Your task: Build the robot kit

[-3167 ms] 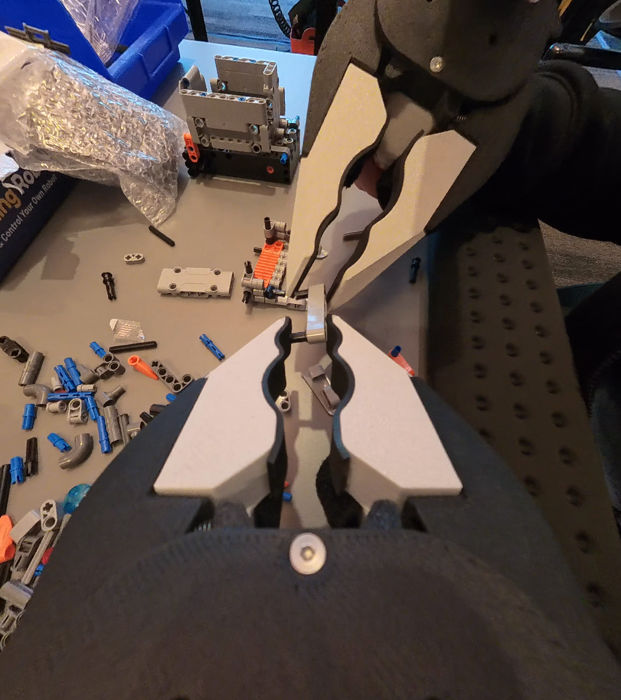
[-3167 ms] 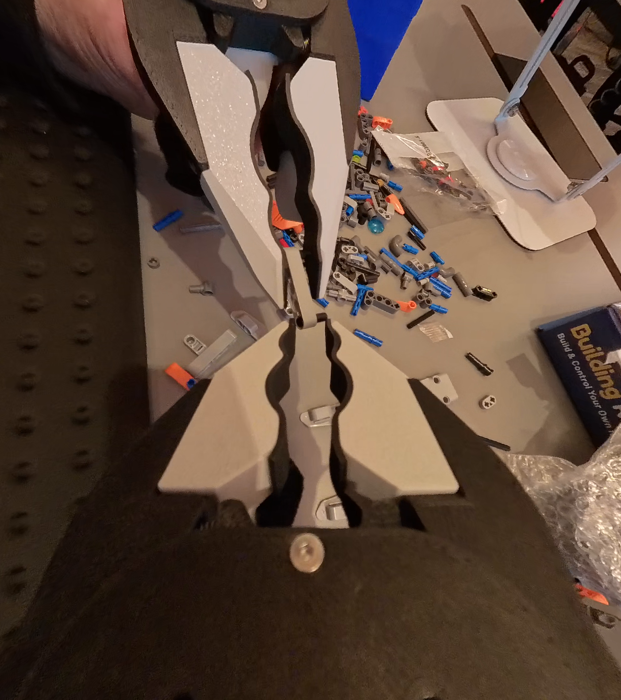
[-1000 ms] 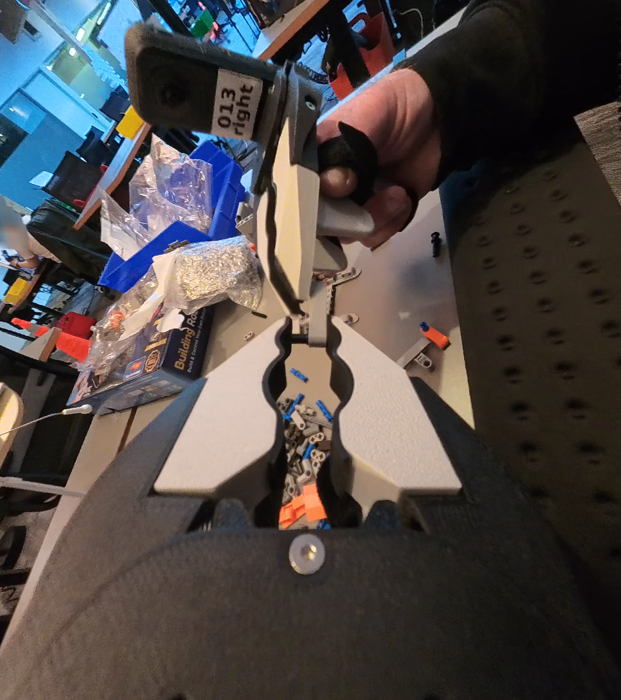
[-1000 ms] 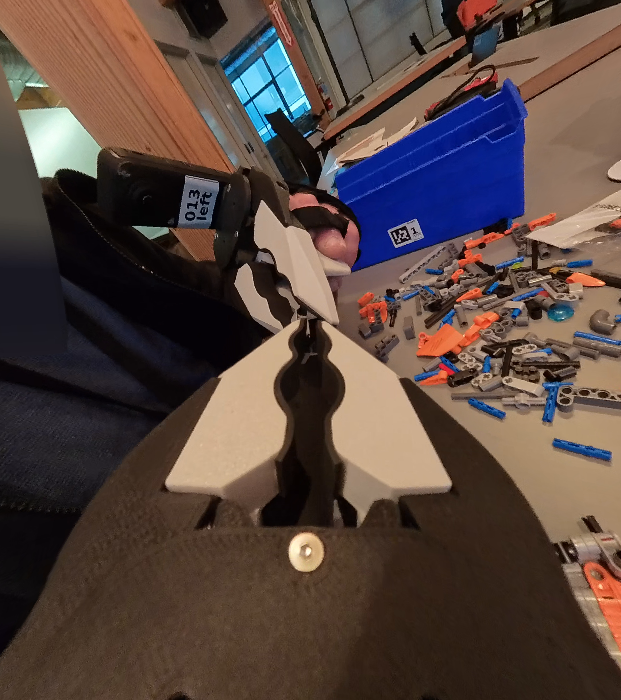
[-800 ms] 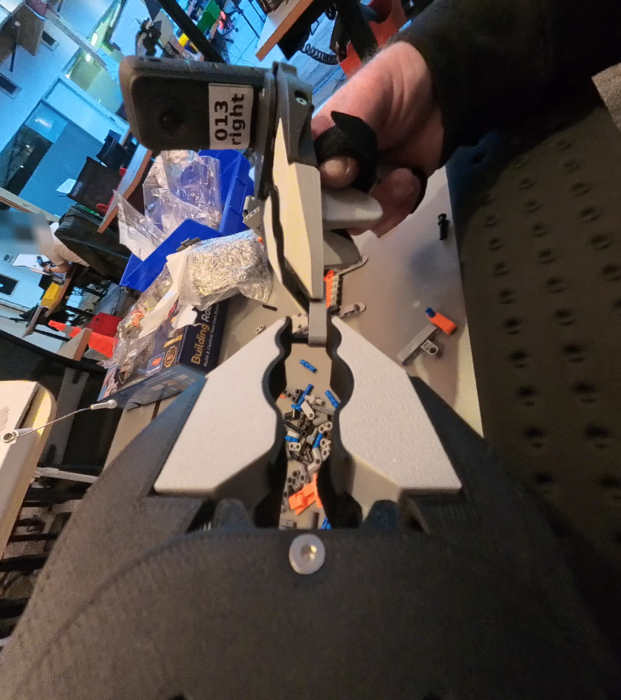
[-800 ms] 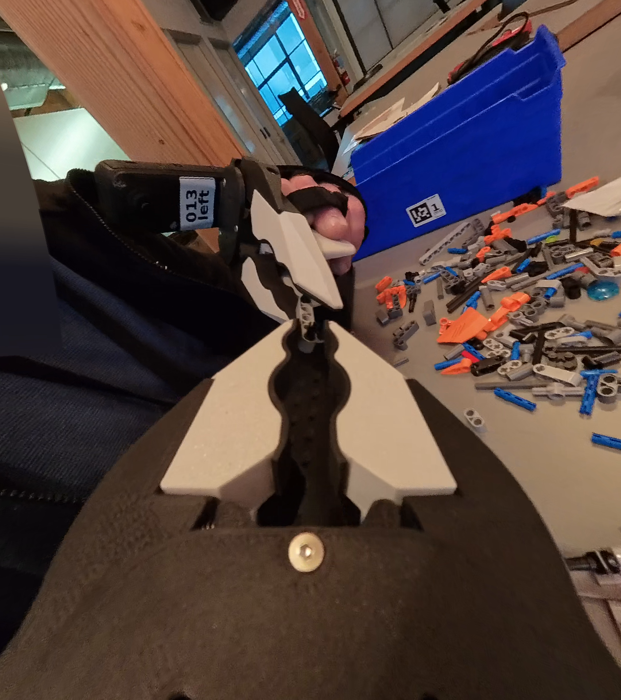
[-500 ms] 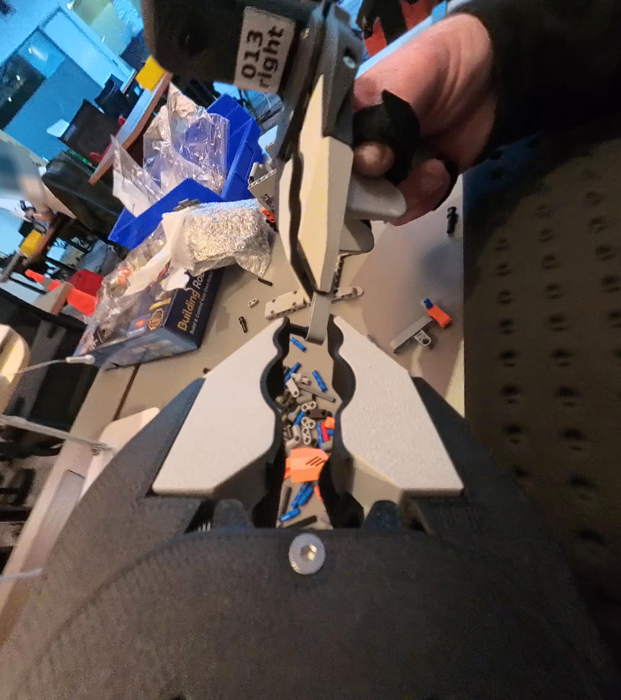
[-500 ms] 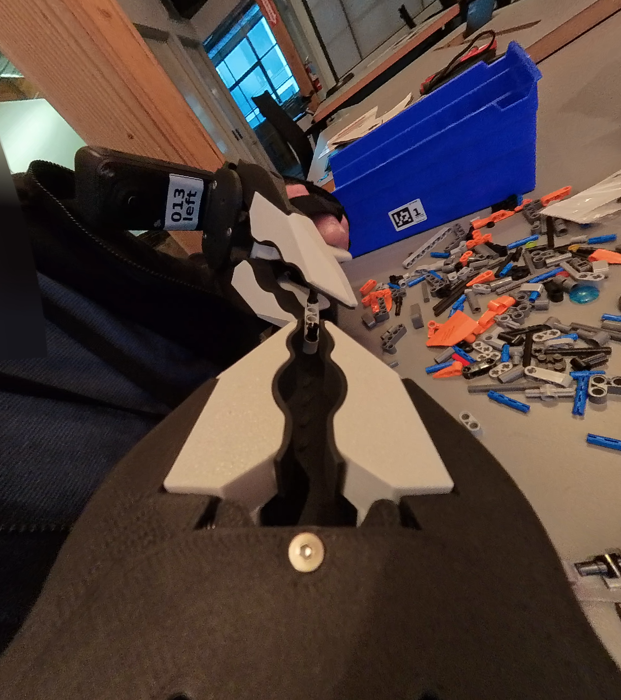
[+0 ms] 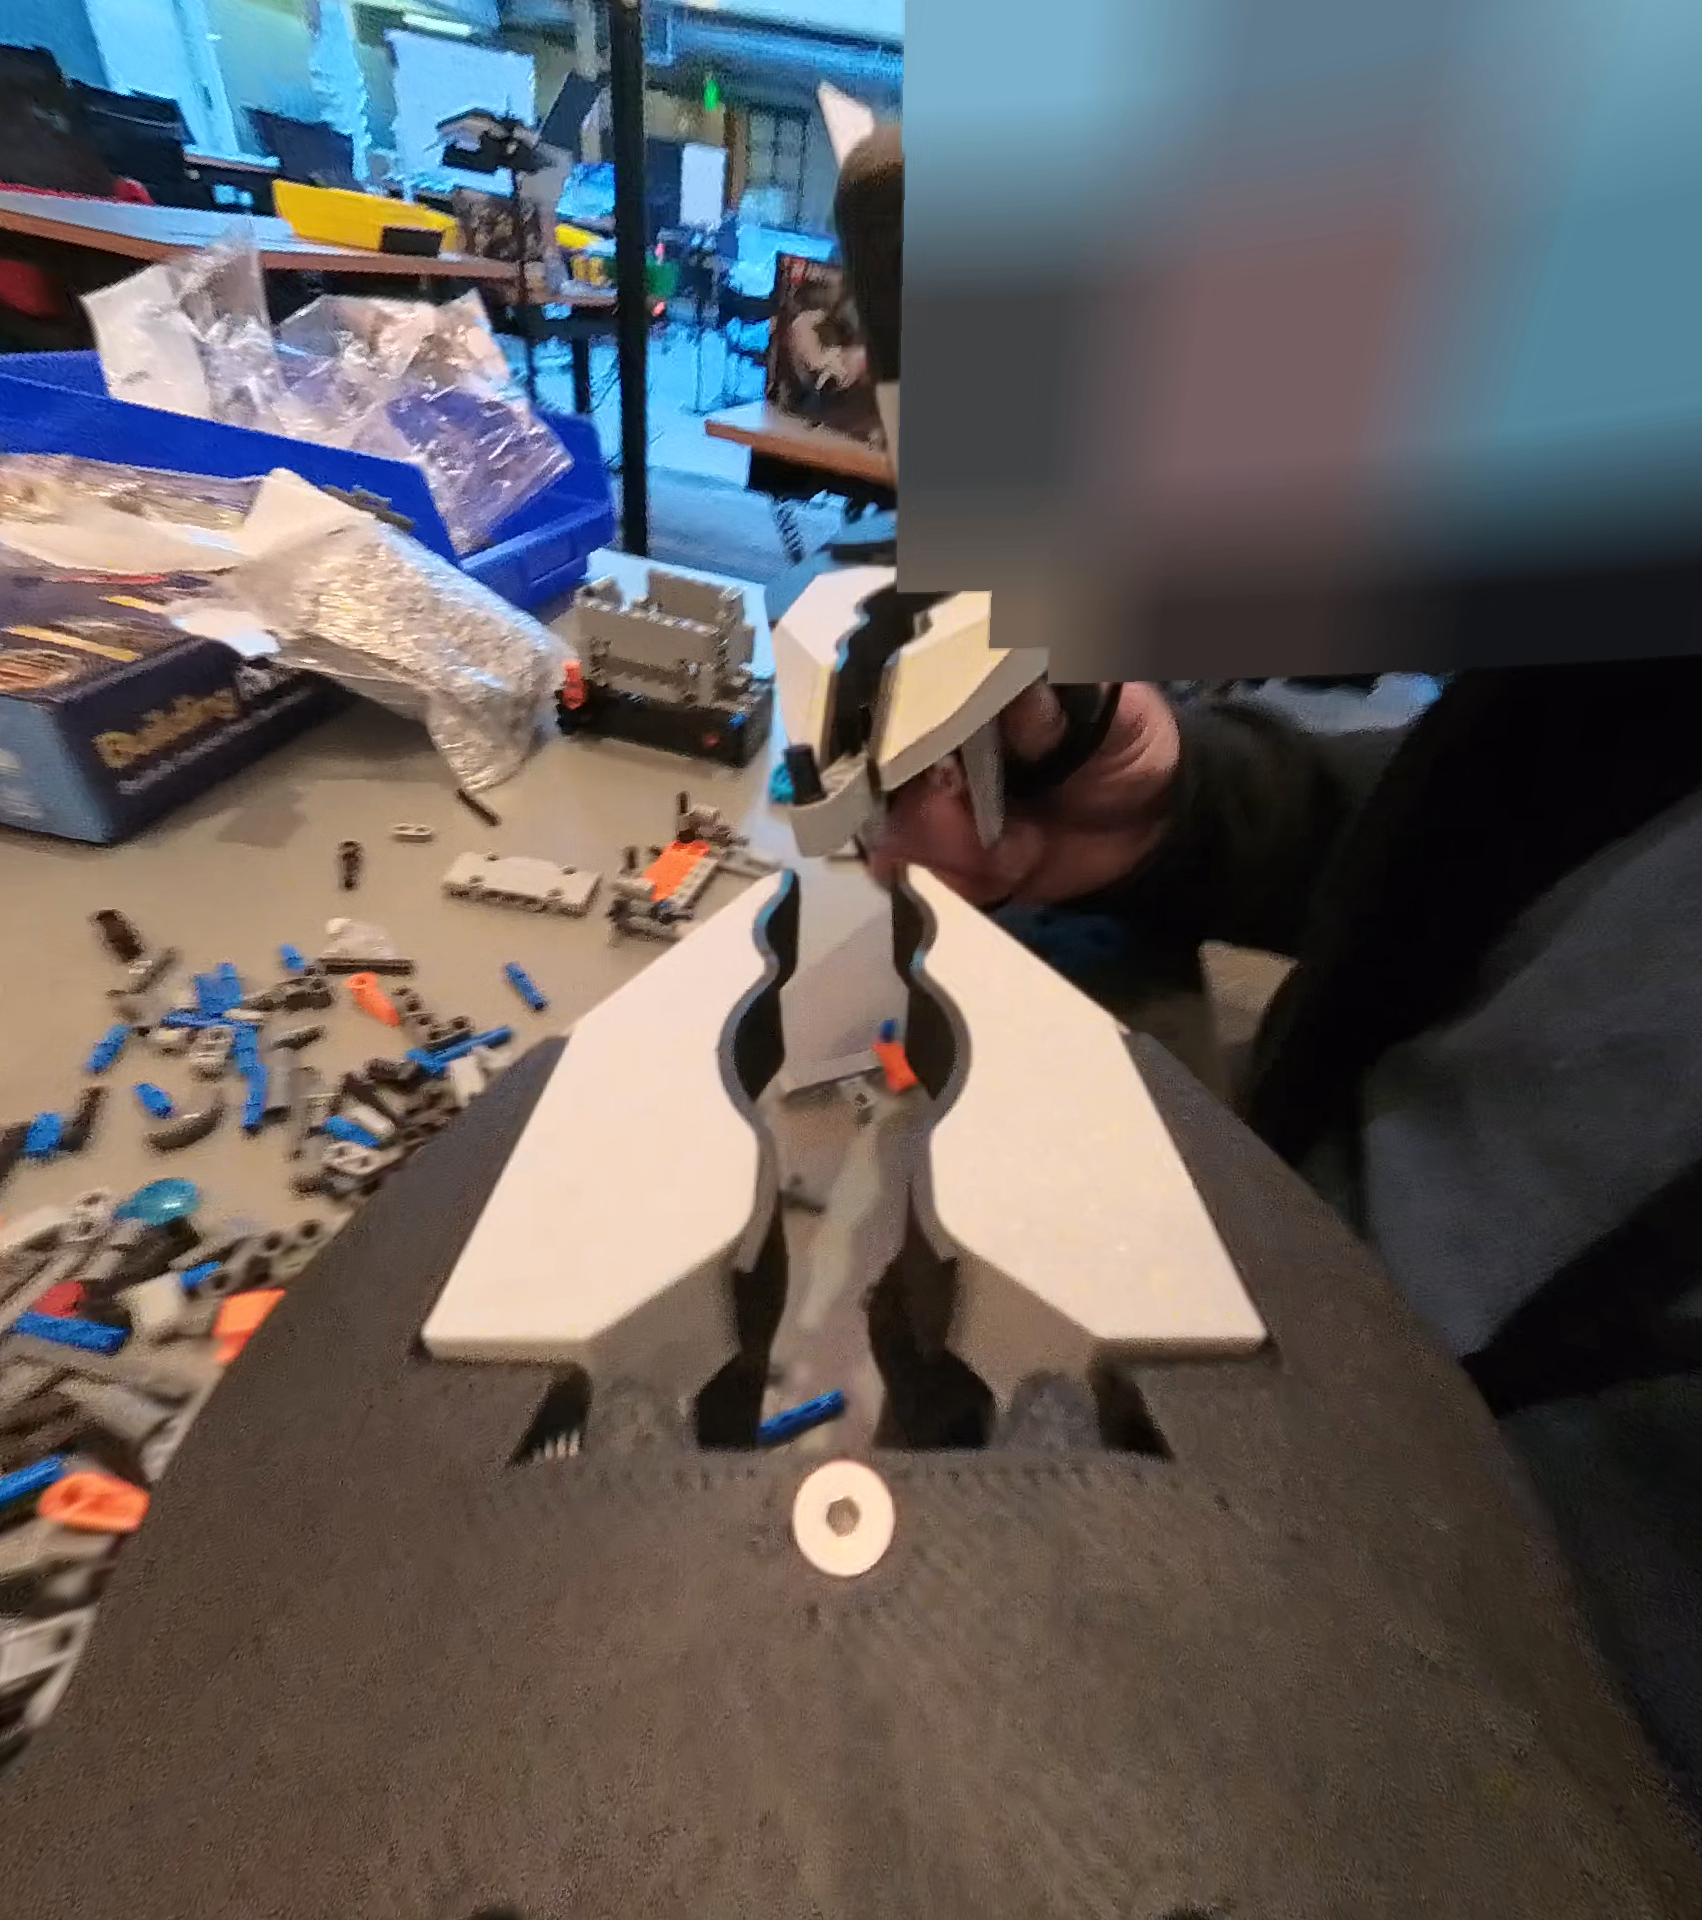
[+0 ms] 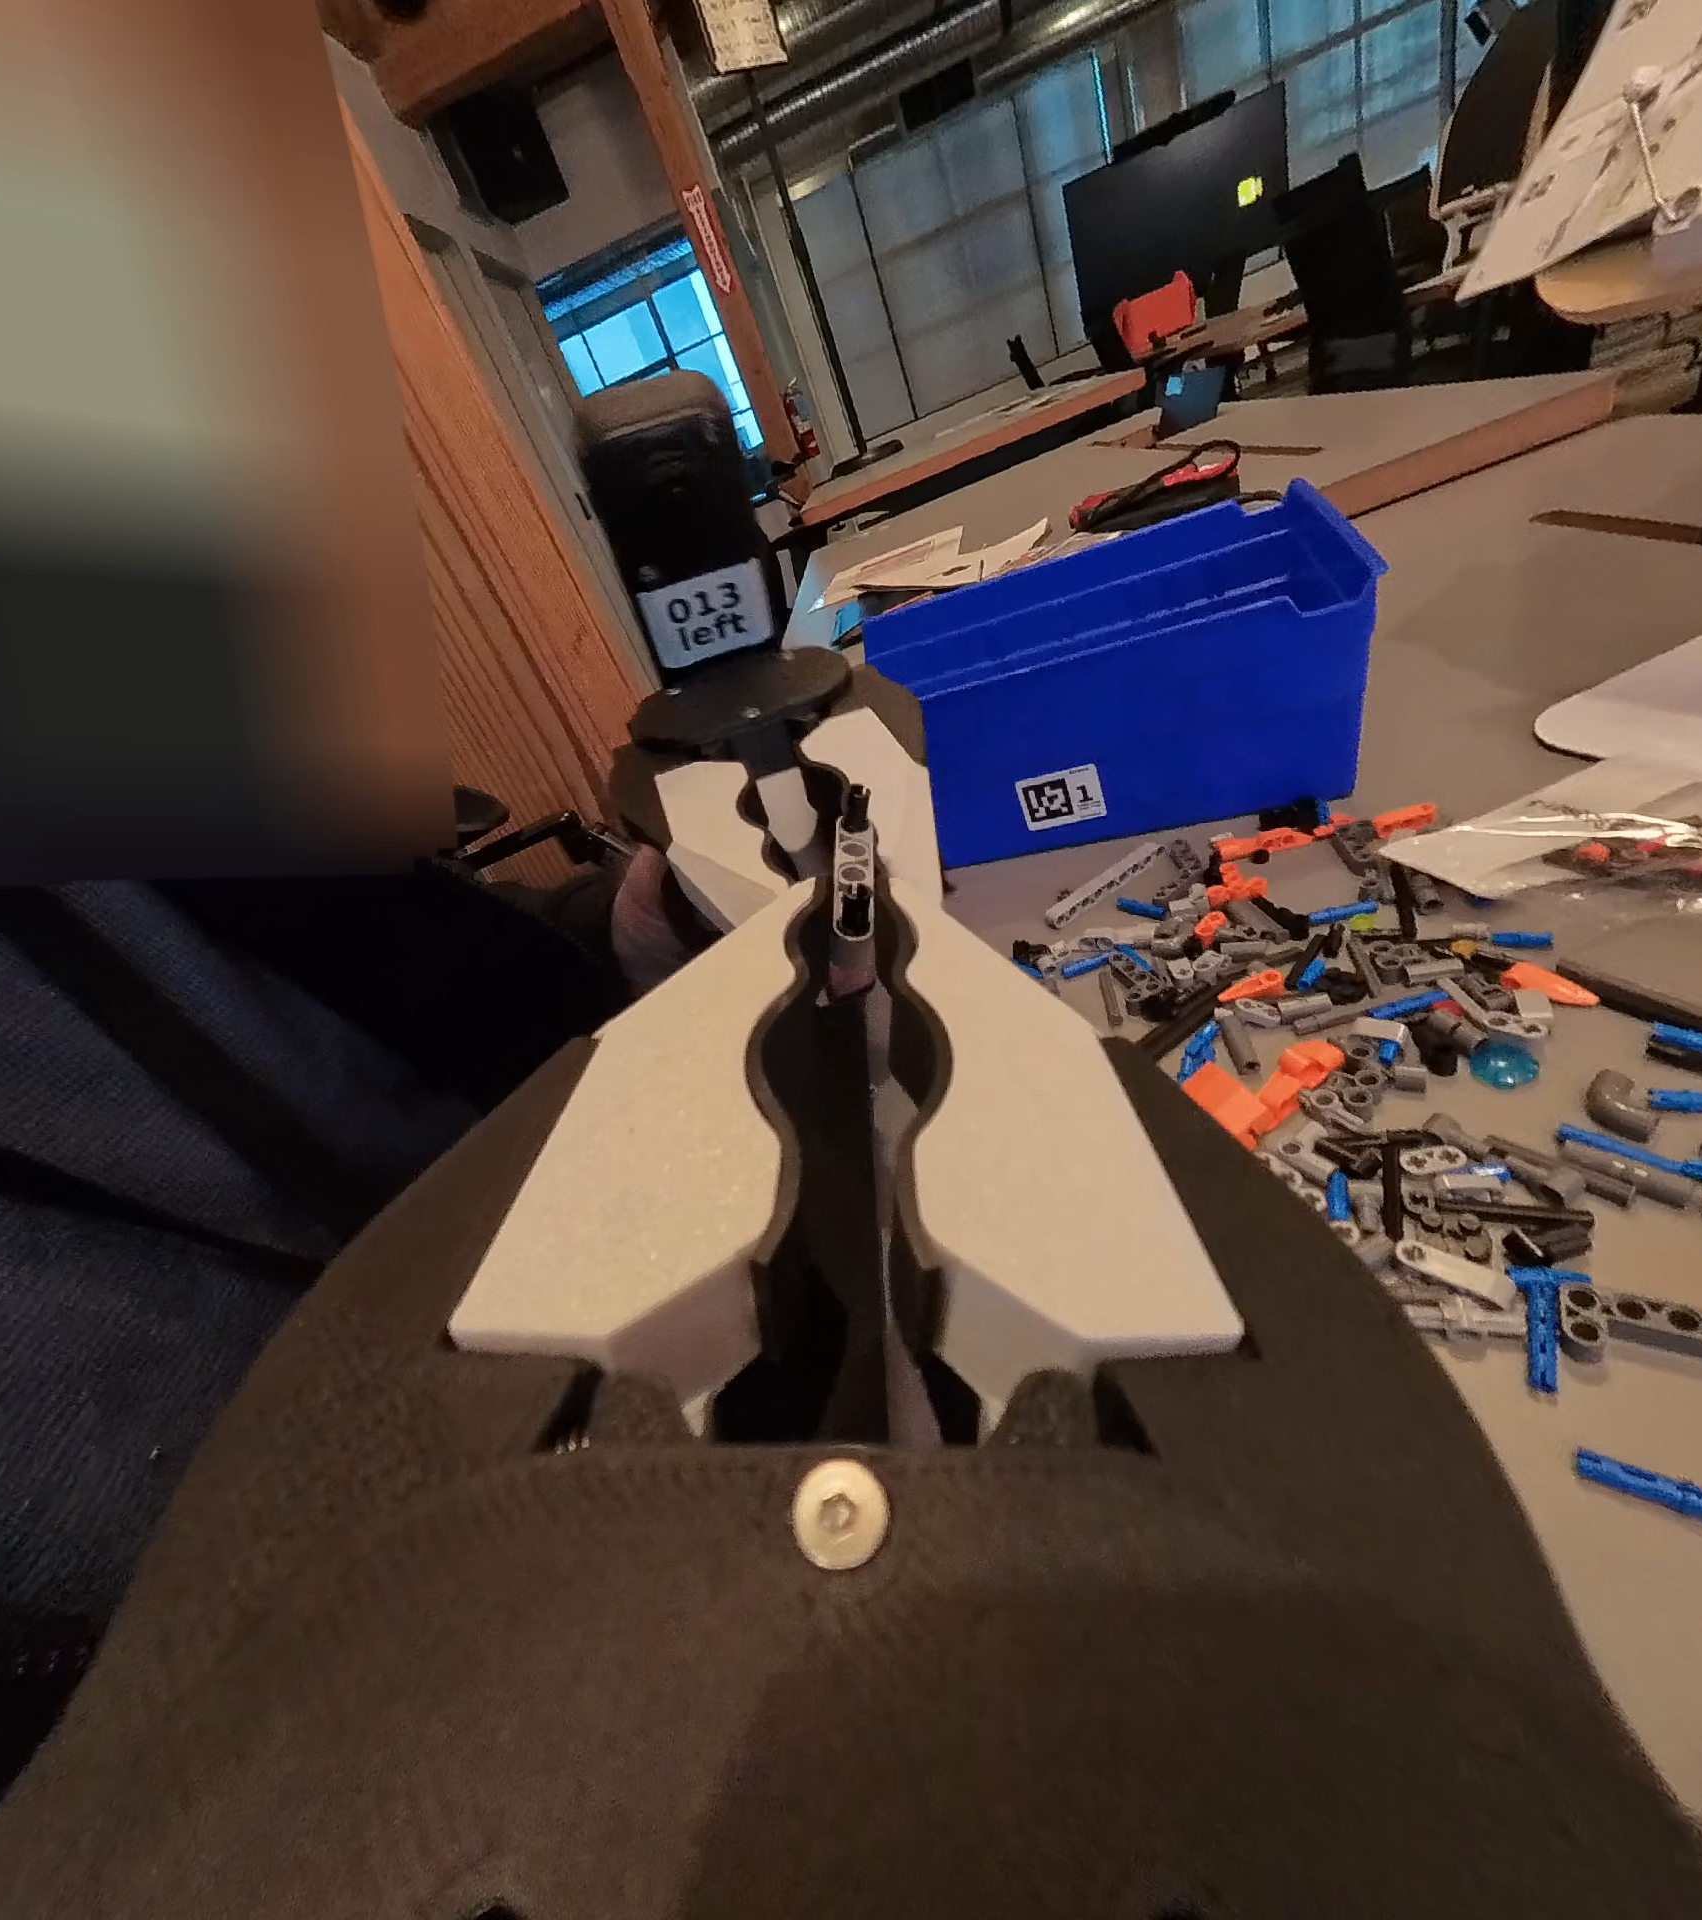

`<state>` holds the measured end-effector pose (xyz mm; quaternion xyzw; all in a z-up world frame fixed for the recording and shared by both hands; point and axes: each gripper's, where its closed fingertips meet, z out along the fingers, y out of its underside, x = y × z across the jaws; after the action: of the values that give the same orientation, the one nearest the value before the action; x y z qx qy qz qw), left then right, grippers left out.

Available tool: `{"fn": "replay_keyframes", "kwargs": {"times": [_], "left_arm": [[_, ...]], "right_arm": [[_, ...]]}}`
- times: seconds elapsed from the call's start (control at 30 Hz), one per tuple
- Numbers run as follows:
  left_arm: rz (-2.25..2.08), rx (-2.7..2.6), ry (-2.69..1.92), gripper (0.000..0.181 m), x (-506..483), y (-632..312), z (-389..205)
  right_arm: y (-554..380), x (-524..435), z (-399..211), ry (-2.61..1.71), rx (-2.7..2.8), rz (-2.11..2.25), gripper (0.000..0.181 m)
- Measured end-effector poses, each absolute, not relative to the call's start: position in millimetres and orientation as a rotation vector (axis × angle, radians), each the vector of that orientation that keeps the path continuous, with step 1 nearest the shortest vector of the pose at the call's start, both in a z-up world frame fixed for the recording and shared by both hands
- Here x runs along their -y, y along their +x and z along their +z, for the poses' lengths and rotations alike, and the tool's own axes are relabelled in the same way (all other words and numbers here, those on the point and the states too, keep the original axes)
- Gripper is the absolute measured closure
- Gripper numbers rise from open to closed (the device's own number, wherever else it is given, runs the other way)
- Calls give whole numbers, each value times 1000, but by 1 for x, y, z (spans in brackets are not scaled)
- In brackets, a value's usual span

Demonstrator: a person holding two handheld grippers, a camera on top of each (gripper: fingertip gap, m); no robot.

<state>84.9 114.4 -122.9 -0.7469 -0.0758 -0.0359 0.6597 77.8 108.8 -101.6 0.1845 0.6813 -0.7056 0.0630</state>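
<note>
The right gripper (image 10: 852, 894) pinches a grey beam (image 10: 852, 868) carrying a black pin above the tabletop (image 10: 1605, 1444), left of the blue bin (image 10: 1138, 686), while the left gripper (image 9: 842, 894) hangs parted and empty beside it.

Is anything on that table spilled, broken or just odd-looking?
Nothing looks broken. The oddest thing is the mess: small blue, grey and orange building pieces lie scattered loose over the grey table beside the blue bin, not in it. The right tongs pinch a grey beam in mid-air.
</note>
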Motion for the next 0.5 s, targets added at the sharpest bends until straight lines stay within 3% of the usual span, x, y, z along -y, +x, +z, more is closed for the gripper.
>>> {"fn": "replay_keyframes", "kwargs": {"times": [0.17,0.5], "left_arm": [[-223,212,-1512,176,-104,90,-105],[-241,270,-1350,171,-90,90,-90]], "right_arm": [[85,-98,-98,500,-2023,-2144,177],[89,-85,-82,484,-1801,-2214,177]]}}
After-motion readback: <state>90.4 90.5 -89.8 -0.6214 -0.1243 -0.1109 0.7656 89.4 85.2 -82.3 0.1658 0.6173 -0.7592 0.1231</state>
